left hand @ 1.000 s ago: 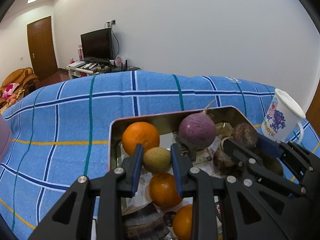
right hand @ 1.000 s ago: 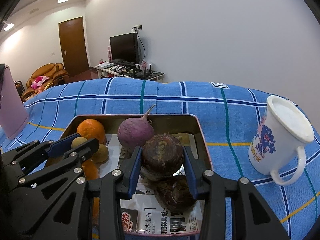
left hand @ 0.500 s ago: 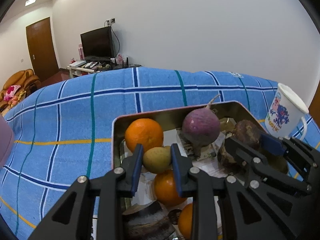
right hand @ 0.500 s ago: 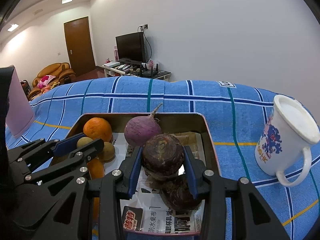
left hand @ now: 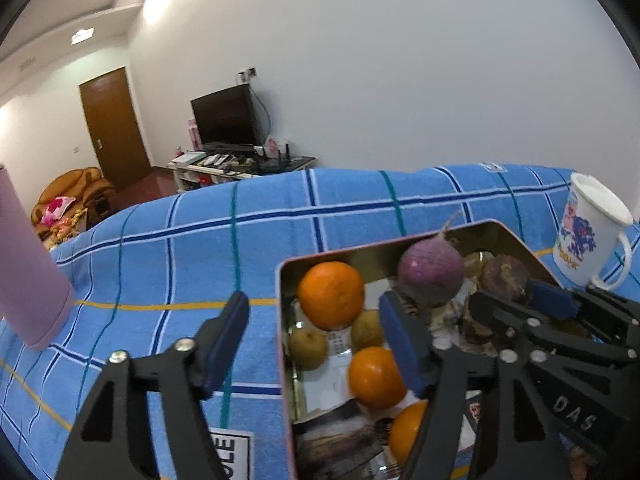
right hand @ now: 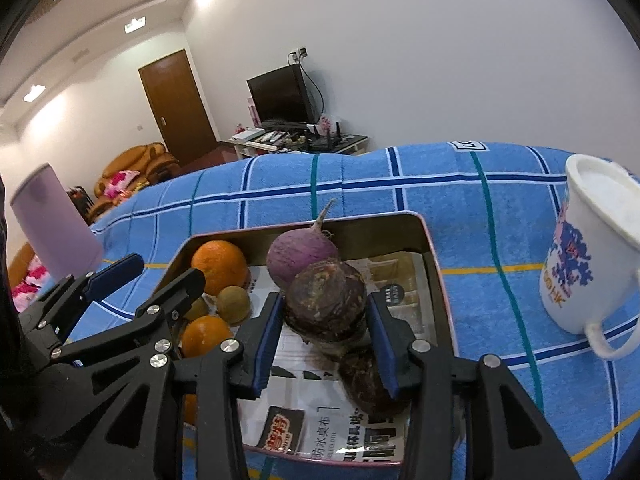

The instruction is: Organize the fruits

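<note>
Fruit sat in a metal tin (right hand: 436,268) at the lower centre of both views, on a blue checked cloth (right hand: 400,184). Your left gripper (left hand: 316,340) had its jaws apart and opening, with nothing clamped; its blue pads (left hand: 230,344) straddled the tin's left wall. Past them, in the left half of the tin, lay an orange (left hand: 331,294), two small brown fruits (left hand: 308,343) side by side and a second orange (left hand: 374,377) nearer the camera. Your right gripper (right hand: 325,346) had its jaws opening around a dark brown root (right hand: 326,304), which stood between the pads; the left pad appeared to touch it, and contact on the right cannot be told. Behind the root, touching it, sat a purple turnip (right hand: 298,250). A second brown root (right hand: 366,376) lay below the first. A white mug (right hand: 588,240) stood at the right edge, apart from the tin. A pink cup (left hand: 28,280) stood at the left edge.
</note>
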Demonstrator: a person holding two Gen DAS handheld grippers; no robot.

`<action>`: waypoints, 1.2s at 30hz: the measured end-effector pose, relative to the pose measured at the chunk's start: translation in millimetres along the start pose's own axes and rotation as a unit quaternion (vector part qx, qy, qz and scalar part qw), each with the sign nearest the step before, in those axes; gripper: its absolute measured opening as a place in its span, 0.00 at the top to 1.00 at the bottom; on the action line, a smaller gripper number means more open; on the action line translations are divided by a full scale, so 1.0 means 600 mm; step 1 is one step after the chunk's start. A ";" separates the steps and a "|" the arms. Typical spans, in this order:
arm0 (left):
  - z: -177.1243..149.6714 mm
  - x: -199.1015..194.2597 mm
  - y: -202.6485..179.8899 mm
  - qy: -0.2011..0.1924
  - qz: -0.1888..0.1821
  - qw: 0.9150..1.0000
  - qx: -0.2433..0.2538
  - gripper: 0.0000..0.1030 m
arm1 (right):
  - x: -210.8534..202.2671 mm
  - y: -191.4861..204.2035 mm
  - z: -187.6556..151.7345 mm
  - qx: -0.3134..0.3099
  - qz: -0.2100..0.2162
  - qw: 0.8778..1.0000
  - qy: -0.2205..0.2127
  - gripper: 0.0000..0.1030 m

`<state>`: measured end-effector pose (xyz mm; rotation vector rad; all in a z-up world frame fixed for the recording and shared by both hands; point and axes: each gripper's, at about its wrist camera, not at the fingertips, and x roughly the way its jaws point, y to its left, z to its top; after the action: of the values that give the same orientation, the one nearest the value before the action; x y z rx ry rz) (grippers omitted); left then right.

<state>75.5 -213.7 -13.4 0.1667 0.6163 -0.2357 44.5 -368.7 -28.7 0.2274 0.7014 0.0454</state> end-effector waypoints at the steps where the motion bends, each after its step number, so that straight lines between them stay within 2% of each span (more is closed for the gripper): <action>1: 0.000 0.000 0.004 0.001 -0.001 1.000 -0.005 0.26 | 0.000 -0.001 -0.001 0.004 0.004 1.000 0.000 0.54; 6: -0.003 -0.004 0.021 -0.003 0.003 1.000 -0.023 0.11 | -0.010 0.002 -0.003 0.007 0.006 1.000 -0.011 0.54; 8: -0.003 -0.009 0.028 -0.012 0.008 1.000 -0.026 0.05 | -0.024 0.002 -0.006 0.000 -0.009 0.999 -0.034 0.53; 11: -0.002 -0.011 0.036 -0.021 0.014 0.999 -0.038 0.01 | -0.042 0.007 -0.009 -0.009 -0.045 0.997 -0.069 0.37; 13: -0.003 -0.014 0.041 -0.022 0.008 0.999 -0.046 0.00 | -0.050 0.006 -0.008 -0.007 -0.053 0.995 -0.084 0.27; 18: -0.007 -0.026 0.033 -0.038 0.008 0.999 -0.023 0.00 | -0.081 0.008 -0.011 0.002 -0.061 0.988 -0.140 0.15; 22: -0.012 -0.044 0.020 -0.063 0.014 0.998 -0.004 0.00 | -0.102 0.020 -0.015 -0.016 -0.082 0.981 -0.176 0.14; 31: -0.024 -0.057 0.027 -0.070 0.025 0.997 -0.010 0.00 | -0.129 0.033 -0.029 -0.029 -0.105 0.971 -0.214 0.14; 36: -0.034 -0.075 0.033 -0.087 0.023 0.996 -0.015 0.00 | -0.141 0.043 -0.041 -0.031 -0.110 0.969 -0.217 0.14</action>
<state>34.3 -182.5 -1.7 0.1297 0.4415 -0.1944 -35.4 -348.9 12.3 0.0923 0.2844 -0.1896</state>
